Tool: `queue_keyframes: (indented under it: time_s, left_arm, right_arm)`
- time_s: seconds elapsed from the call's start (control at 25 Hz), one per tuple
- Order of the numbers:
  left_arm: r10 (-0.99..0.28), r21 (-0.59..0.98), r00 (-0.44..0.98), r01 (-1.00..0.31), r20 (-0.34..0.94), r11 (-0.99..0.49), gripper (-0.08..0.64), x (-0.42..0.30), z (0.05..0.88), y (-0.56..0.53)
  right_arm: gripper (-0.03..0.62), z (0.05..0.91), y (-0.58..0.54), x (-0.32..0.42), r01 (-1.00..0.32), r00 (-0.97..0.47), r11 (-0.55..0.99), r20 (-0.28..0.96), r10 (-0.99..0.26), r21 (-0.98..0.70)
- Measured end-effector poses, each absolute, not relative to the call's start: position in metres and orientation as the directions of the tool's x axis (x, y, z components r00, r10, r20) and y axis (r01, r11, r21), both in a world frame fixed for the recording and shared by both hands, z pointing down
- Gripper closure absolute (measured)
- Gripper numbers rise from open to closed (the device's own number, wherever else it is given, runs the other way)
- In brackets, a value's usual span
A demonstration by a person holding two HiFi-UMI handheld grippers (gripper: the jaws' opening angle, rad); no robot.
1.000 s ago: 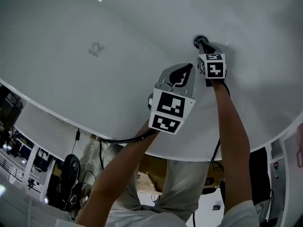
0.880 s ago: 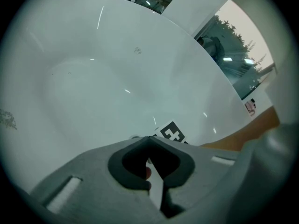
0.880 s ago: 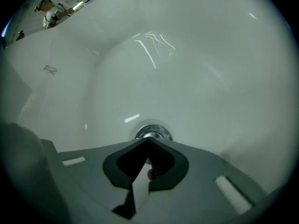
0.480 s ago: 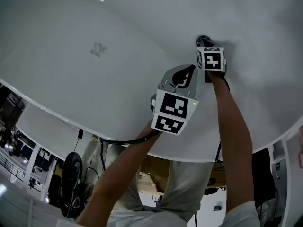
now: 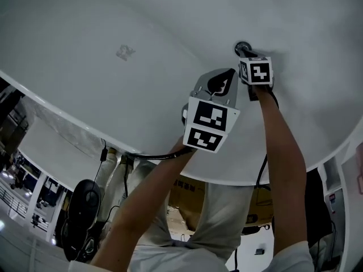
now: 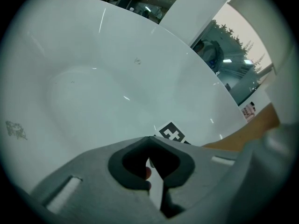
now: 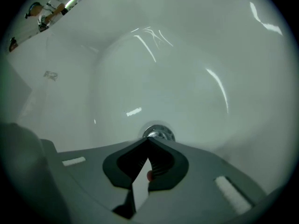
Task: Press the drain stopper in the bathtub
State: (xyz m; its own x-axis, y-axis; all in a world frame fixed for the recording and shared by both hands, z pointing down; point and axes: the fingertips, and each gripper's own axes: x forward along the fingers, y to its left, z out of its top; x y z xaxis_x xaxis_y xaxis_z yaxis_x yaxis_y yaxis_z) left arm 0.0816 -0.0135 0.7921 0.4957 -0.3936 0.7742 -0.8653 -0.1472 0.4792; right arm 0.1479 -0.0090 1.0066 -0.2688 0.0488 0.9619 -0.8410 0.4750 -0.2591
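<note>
1. White glossy enamel fills the head view. The bathtub (image 5: 170,16) curves smoothly, and the small round metal drain stopper (image 5: 243,49) sits at its bottom. The right hand-held gripper (image 5: 245,53) points its tip at the stopper. The left hand-held gripper (image 5: 222,78) hangs near it, apart from the stopper.
2. Left gripper view: the grey jaws are closed together to a point and hold nothing. Beyond them is only the smooth tub wall.
3. Right gripper view: the jaws are also closed and empty, with their point at the near edge of the shiny stopper (image 7: 158,132). I cannot tell whether they touch. To press well, I think the closed tip should meet the middle of the cap and push straight down. Polished metal is slippery, so a tilted push could slide off onto the enamel.
</note>
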Motion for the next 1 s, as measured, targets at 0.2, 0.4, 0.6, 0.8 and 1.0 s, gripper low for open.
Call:
queue_keyframes:
  time_s: [0.2,0.4,0.6,0.8,1.0]
  left_arm:
    - [-0.404,0.472,0.492,-0.868,0.771,-0.157,0.561,0.078,0.768,-0.014]
    - [-0.412,0.458,0.488,-0.871,0.769,-0.177,0.561,0.072,0.732,-0.015]
    - [-0.422,0.449,0.502,-0.865,0.755,-0.225,0.561,0.067,0.683,-0.017]
    - [-0.441,0.432,0.495,-0.869,0.749,-0.242,0.561,0.057,0.637,-0.018]
    - [-0.445,0.426,0.509,-0.861,0.737,-0.278,0.561,0.048,0.592,-0.014]
  right_arm:
    - [0.589,0.969,-0.009,0.141,-0.847,-0.295,0.462,0.956,0.002,-0.262]
    - [0.589,0.918,-0.016,0.13,-0.854,-0.338,0.437,0.939,-0.056,-0.281]
    - [0.589,0.861,-0.022,0.123,-0.866,-0.363,0.41,0.924,-0.122,-0.286]
    - [0.589,0.799,-0.029,0.114,-0.873,-0.393,0.383,0.9,-0.191,-0.3]
    - [0.589,0.745,-0.031,0.106,-0.879,-0.411,0.362,0.877,-0.248,-0.31]
